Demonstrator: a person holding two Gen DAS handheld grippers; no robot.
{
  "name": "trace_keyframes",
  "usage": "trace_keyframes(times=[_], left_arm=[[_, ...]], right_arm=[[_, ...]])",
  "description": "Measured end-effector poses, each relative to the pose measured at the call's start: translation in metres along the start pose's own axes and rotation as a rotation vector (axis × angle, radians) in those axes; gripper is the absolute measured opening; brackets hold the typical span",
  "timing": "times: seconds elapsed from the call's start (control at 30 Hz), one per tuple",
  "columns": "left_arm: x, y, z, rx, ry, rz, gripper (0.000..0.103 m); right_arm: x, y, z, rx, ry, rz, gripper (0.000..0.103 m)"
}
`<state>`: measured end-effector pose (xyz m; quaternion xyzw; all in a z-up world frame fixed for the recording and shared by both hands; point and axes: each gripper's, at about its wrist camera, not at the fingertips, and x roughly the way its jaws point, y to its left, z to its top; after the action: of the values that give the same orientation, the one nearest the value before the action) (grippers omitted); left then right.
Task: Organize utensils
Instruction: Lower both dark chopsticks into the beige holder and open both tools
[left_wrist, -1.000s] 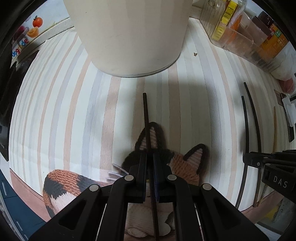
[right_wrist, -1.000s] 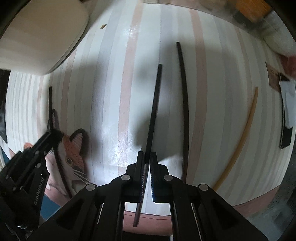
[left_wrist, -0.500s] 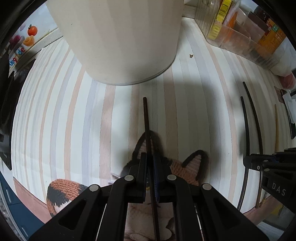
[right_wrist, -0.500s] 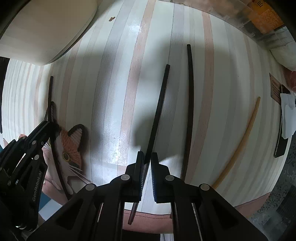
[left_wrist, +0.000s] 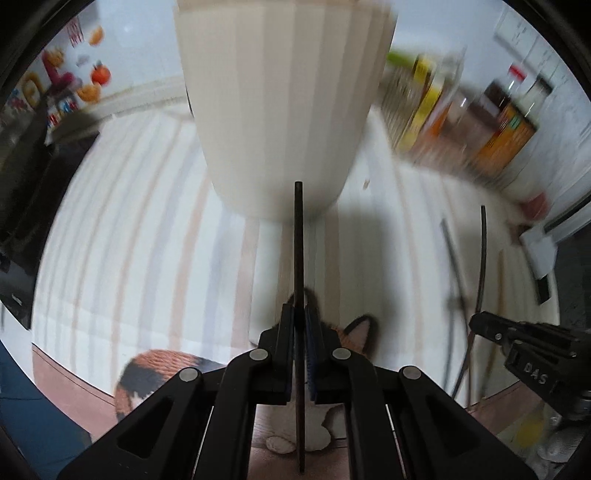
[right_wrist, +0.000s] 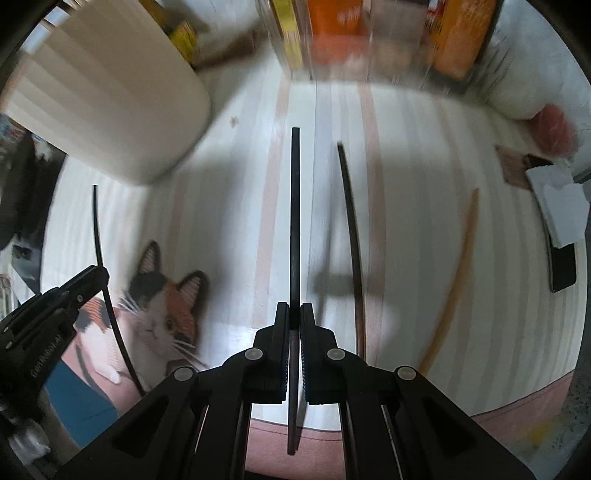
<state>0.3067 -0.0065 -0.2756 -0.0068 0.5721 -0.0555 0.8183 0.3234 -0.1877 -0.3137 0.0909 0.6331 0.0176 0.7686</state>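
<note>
My left gripper (left_wrist: 299, 314) is shut on a dark chopstick (left_wrist: 298, 240) that points toward the cream ribbed holder (left_wrist: 280, 103) just ahead. My right gripper (right_wrist: 294, 310) is shut on another dark chopstick (right_wrist: 294, 206), lifted off the striped mat (right_wrist: 406, 221). A dark chopstick (right_wrist: 351, 229) and a light wooden one (right_wrist: 454, 280) lie on the mat to the right. The holder also shows in the right wrist view (right_wrist: 103, 103) at upper left. The left gripper and its chopstick (right_wrist: 107, 280) show at the left in that view.
A cat-shaped coaster (right_wrist: 162, 295) lies under the left gripper. A clear bin of jars and packets (left_wrist: 461, 122) stands at the back right. A dark phone (right_wrist: 563, 266) and white paper (right_wrist: 557, 206) lie at the far right.
Both grippers have risen and tilted up with their chopsticks. The right chopstick has left the mat and now points straight ahead. The holder sits lower and fuller in the left view.
</note>
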Motion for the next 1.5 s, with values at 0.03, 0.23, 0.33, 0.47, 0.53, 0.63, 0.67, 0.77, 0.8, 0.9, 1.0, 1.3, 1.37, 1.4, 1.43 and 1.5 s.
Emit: trace_keyframes(times=[0.03, 0.23, 0.33, 0.47, 0.53, 0.63, 0.67, 0.77, 0.8, 0.9, 1.0, 1.3, 1.37, 1.4, 1.43, 1.5], left_arm=[[-0.014, 0.000, 0.003, -0.001, -0.038, 0.001, 0.003], [-0.086, 0.004, 0.034, -0.027, -0.215, -0.046, 0.002], [-0.126, 0.010, 0.051, -0.036, -0.305, -0.081, 0.002], [-0.183, 0.011, 0.084, -0.054, -0.416, -0.151, 0.002], [-0.208, 0.012, 0.103, -0.057, -0.462, -0.175, 0.002], [-0.231, 0.012, 0.128, -0.054, -0.518, -0.176, 0.002], [-0.239, 0.012, 0.141, -0.047, -0.536, -0.168, 0.002], [-0.245, 0.014, 0.165, -0.042, -0.553, -0.150, 0.002], [-0.245, 0.015, 0.175, -0.043, -0.558, -0.137, 0.002], [-0.234, 0.020, 0.200, -0.046, -0.545, -0.114, 0.002], [-0.215, 0.025, 0.220, -0.062, -0.520, -0.096, 0.001], [-0.167, 0.034, 0.242, -0.101, -0.420, -0.115, 0.000], [-0.163, 0.035, 0.241, -0.100, -0.410, -0.110, 0.000], [-0.163, 0.035, 0.240, -0.099, -0.405, -0.109, 0.000], [-0.163, 0.036, 0.240, -0.100, -0.402, -0.111, 0.000], [-0.165, 0.040, 0.237, -0.116, -0.403, -0.100, 0.001]], right_arm=[[-0.011, 0.003, 0.001, 0.001, -0.034, 0.012, 0.005], [-0.063, -0.005, 0.012, -0.017, -0.226, 0.069, 0.005], [-0.103, 0.000, 0.026, -0.026, -0.338, 0.111, 0.005], [-0.167, 0.015, 0.060, -0.041, -0.481, 0.188, 0.005], [-0.197, 0.024, 0.079, -0.056, -0.548, 0.211, 0.005], [-0.223, 0.039, 0.109, -0.078, -0.618, 0.219, 0.005], [-0.231, 0.044, 0.119, -0.083, -0.641, 0.218, 0.005], [-0.241, 0.054, 0.150, -0.083, -0.687, 0.224, 0.005], [-0.244, 0.058, 0.161, -0.082, -0.701, 0.226, 0.005], [-0.250, 0.066, 0.186, -0.081, -0.727, 0.228, 0.005], [-0.240, 0.077, 0.210, -0.084, -0.728, 0.234, 0.005], [-0.185, 0.101, 0.240, -0.116, -0.651, 0.254, 0.005], [-0.176, 0.104, 0.240, -0.135, -0.635, 0.247, 0.005], [-0.173, 0.105, 0.240, -0.143, -0.625, 0.248, 0.005], [-0.169, 0.106, 0.240, -0.151, -0.613, 0.254, 0.005], [-0.160, 0.108, 0.239, -0.178, -0.574, 0.262, 0.006]])
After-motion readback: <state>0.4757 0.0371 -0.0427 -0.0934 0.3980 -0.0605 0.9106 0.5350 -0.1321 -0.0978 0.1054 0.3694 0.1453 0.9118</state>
